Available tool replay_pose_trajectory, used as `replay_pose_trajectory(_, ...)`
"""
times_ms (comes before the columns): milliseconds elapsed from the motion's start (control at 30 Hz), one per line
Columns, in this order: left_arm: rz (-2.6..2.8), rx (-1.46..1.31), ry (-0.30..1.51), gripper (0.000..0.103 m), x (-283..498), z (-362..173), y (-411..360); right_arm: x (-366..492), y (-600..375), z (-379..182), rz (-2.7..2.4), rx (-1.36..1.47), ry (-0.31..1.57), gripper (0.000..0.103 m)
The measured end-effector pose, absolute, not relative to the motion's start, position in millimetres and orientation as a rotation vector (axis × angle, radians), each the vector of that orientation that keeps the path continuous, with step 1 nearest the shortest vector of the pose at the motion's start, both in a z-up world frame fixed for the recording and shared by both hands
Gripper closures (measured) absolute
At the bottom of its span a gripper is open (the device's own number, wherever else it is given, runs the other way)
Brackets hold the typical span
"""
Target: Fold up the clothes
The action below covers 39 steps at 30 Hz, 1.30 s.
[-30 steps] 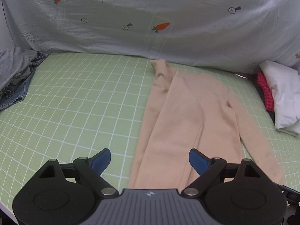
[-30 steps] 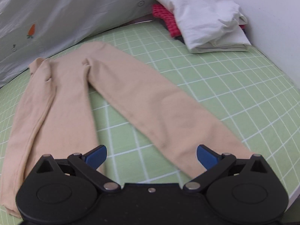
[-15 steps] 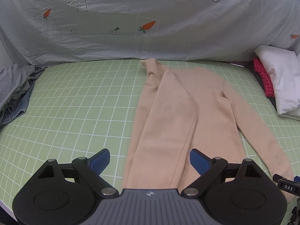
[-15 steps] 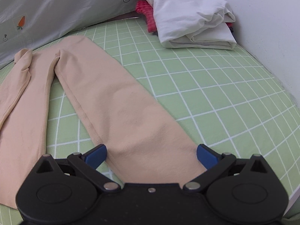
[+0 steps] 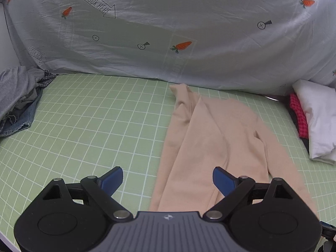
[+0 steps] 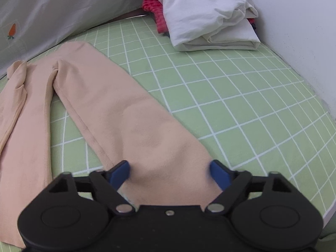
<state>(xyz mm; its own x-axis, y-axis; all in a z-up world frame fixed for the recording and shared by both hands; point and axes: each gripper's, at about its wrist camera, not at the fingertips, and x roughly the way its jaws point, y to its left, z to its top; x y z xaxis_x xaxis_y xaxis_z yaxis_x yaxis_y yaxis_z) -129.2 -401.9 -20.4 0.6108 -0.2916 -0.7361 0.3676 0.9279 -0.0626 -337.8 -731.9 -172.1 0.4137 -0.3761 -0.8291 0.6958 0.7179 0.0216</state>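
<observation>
Beige leggings (image 6: pixel 130 115): flat on green mat (image 6: pixel 231 105), frame centre. Right gripper (image 6: pixel 169 171): closing, leg end between jaws. Left gripper (image 5: pixel 168 178): released, empty.

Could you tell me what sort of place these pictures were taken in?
Probably a makeshift clothes-folding station: a green grid mat as worktop, a carrot-print sheet hung behind, beige leggings laid out, and folded white laundry stacked aside.

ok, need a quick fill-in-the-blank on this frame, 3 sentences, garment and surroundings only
1. The beige leggings lie flat on a ____ mat with white grid lines.
2. The backdrop sheet is printed with orange ____.
3. Under the folded white cloth lies a ____ garment.

Missing words: green; carrots; red
</observation>
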Motion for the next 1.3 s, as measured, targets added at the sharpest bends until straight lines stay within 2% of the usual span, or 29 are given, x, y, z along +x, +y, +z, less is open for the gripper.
replay_pose_trajectory(67,-0.384,0.092,0.81,0.011,-122.9,-18.1,-399.2,-337.5,-731.9,-167.3,-0.682,0.396,0.911,0.076)
replay_pose_trajectory(100,-0.386,0.085,0.802,0.011,-119.0,-17.7,-397.7,-336.2,-734.6,-166.0,-0.661,0.416,0.911,0.089)
replay_pose_trajectory(133,-0.383,0.075,0.803,0.011,-113.5,-18.9,-396.3,-335.0,-737.4,-164.6,-0.64,0.436,0.91,0.095)
replay_pose_trajectory(433,-0.326,0.043,0.864,0.011,-47.0,-40.9,-396.4,-275.7,-755.6,-126.3,-0.638,0.437,0.784,0.095)
replay_pose_trajectory(700,-0.267,0.016,0.949,0.011,19.9,-73.0,-403.3,-120.2,-741.1,-105.5,-0.387,0.443,0.725,0.095)
replay_pose_trajectory(900,-0.2,0.003,1.005,0.011,51.2,-94.8,-398.6,-19.5,-660.8,-86.8,0.087,0.518,0.648,0.094)
replay_pose_trajectory(933,-0.194,0.004,1.013,0.011,52.2,-96.9,-397.7,-9.7,-646.6,-84.5,0.171,0.544,0.645,0.088)
replay_pose_trajectory(967,-0.188,0.005,1.021,0.011,53.3,-98.9,-396.8,-4.0,-635.8,-85.7,0.203,0.539,0.658,0.066)
replay_pose_trajectory(1000,-0.187,0.007,1.027,0.011,52.9,-100.1,-396.4,-2.1,-625.4,-88.1,0.181,0.506,0.679,0.051)
replay_pose_trajectory(1033,-0.191,0.009,1.031,0.011,51.5,-100.4,-396.2,-4.5,-616.8,-91.3,0.123,0.459,0.702,0.029)
replay_pose_trajectory(1067,-0.199,0.011,1.031,0.011,49.2,-100.0,-396.5,-9.7,-612.5,-94.9,0.067,0.416,0.72,0.021)
replay_pose_trajectory(1167,-0.231,0.019,1.034,0.011,42.8,-99.9,-400.3,-40.9,-621.5,-107.3,-0.072,0.345,0.774,0.014)
replay_pose_trajectory(1300,-0.269,0.019,1.062,0.011,40.2,-107.0,-410.6,-95.0,-655.6,-122.1,-0.292,0.299,0.839,0.011)
